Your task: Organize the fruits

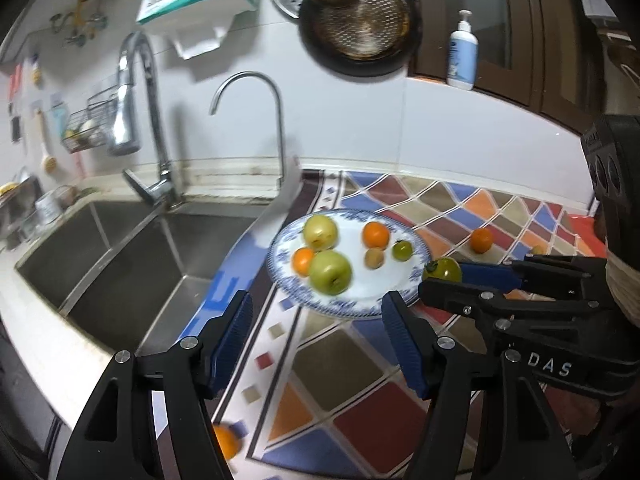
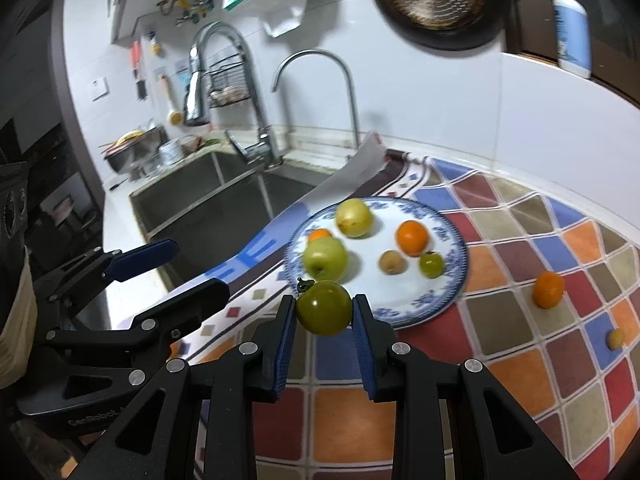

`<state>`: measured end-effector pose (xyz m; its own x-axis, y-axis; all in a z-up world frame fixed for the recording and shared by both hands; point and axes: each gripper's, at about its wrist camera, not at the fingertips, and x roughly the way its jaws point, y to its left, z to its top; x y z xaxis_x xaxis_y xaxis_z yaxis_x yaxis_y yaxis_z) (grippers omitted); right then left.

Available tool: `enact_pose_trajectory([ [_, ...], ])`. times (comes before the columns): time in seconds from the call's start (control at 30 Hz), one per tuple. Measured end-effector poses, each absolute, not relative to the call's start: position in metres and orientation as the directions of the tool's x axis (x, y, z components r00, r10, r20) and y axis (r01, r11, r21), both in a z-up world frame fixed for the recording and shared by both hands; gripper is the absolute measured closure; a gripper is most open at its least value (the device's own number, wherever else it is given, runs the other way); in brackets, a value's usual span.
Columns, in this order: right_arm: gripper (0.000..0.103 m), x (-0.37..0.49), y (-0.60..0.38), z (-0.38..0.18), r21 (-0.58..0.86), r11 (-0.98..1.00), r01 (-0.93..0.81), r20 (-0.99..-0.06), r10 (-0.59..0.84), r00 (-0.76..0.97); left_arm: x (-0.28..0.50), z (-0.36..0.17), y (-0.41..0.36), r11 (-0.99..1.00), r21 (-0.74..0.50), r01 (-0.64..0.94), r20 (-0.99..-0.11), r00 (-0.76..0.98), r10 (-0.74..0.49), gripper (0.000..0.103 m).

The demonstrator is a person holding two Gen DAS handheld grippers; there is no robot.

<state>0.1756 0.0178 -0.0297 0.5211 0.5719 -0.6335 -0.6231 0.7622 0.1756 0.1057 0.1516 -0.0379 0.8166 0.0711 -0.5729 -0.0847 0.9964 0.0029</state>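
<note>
Right gripper [image 2: 325, 312]: blue ribbed pads pinch a round, glossy green tomato-like fruit [image 2: 324, 307] at its flanks, carried in the air just short of the near rim of the blue-and-white patterned china plate [image 2: 448, 236]. The fruit is near-spherical, with no real long axis; its dark dried calyx points up and to the left in the right wrist view, away from the pads. Left gripper [image 1: 316, 336]: jaws spread, nothing between them, hovering over the multicoloured diamond-patterned mat [image 1: 360, 412] near the plate's front edge. Plate contents: two large pale green apples, two oranges, one small green fruit, one small tan fruit. Off the plate, on the mat: one small orange [image 2: 549, 290] and one small yellow fruit [image 2: 615, 338], well apart from the plate; another orange fruit [image 1: 226, 442] sits low beside the left gripper. Risks, judged: the smooth round skin may slip from a two-point pinch; released on the sloping rim, it may roll off toward the steel sink [image 1: 120, 248]; setting it down may knock the nearest apple; the two grippers work close and could collide.
</note>
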Motion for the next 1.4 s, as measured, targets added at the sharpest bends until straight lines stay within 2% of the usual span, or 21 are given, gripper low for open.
enact_pose_trajectory([
  [0.37, 0.074, 0.160, 0.056, -0.044, 0.184, 0.672, -0.717, -0.656, 0.628, 0.420, 0.067, -0.060, 0.178, 0.974, 0.036, -0.225, -0.622, 0.758, 0.198, 0.037],
  [0.77, 0.074, 0.148, 0.095, -0.069, 0.191, 0.591, -0.784, -0.706, 0.638, 0.309, 0.052, -0.092, 0.203, 0.957, 0.031, -0.288, -0.689, 0.688, 0.229, 0.037],
  [1.4, 0.074, 0.147, 0.117, -0.090, 0.178, 0.591, -0.787, -0.753, 0.596, 0.277, 0.063, -0.129, 0.223, 0.964, -0.053, -0.261, -0.757, 0.639, 0.132, 0.063],
])
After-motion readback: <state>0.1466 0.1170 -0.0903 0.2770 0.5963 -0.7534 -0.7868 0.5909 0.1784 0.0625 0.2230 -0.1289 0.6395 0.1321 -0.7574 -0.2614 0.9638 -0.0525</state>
